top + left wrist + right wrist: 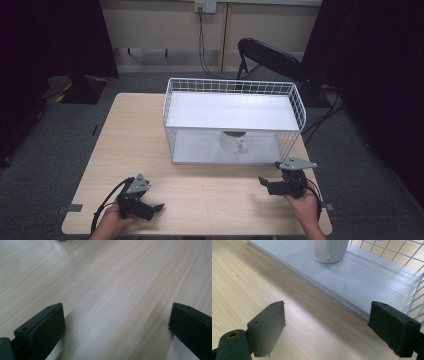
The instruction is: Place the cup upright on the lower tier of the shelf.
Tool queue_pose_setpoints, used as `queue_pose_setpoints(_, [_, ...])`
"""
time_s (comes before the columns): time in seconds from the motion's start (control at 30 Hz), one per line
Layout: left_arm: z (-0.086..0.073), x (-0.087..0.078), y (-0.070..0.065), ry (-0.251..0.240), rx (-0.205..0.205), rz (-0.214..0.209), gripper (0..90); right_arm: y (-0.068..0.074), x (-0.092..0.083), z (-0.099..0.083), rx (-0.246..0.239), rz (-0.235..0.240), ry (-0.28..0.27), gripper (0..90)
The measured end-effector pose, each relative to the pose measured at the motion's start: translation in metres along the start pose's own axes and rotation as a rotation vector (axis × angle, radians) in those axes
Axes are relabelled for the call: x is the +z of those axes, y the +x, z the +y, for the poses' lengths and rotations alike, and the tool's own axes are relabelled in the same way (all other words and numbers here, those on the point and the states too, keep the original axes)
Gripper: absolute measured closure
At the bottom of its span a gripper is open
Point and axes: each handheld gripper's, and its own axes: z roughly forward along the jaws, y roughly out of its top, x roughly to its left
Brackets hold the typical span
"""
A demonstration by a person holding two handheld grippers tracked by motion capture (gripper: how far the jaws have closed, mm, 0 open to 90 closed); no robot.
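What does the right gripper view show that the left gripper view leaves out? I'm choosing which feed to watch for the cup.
Right gripper view: the white ribbed cup standing on the rack's white lower shelf, with wire mesh at the right. Left gripper view: bare wood grain between the left claw's jaws. Both: the light wooden table and a pair of black jaws held wide apart, the right claw facing the shelf edge.

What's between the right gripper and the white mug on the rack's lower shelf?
Bare tabletop, then the lower shelf's front lip and bare white shelf up to the mug, per the right gripper view. The right gripper is open and empty.
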Motion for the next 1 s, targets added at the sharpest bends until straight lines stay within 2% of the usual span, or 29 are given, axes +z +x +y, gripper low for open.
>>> queue_pose_setpoints(0.67, [0.000, 0.000, 0.000, 0.000, 0.000, 0.000, 0.0, -0.008, -0.006, -0.017, 0.011, 0.003, 0.005, 12.7])
queue_pose_setpoints(1.0, [0.000, 0.000, 0.000, 0.000, 0.000, 0.000, 0.0, -0.011, -0.004, -0.031, 0.006, -0.006, 0.030, 12.7])
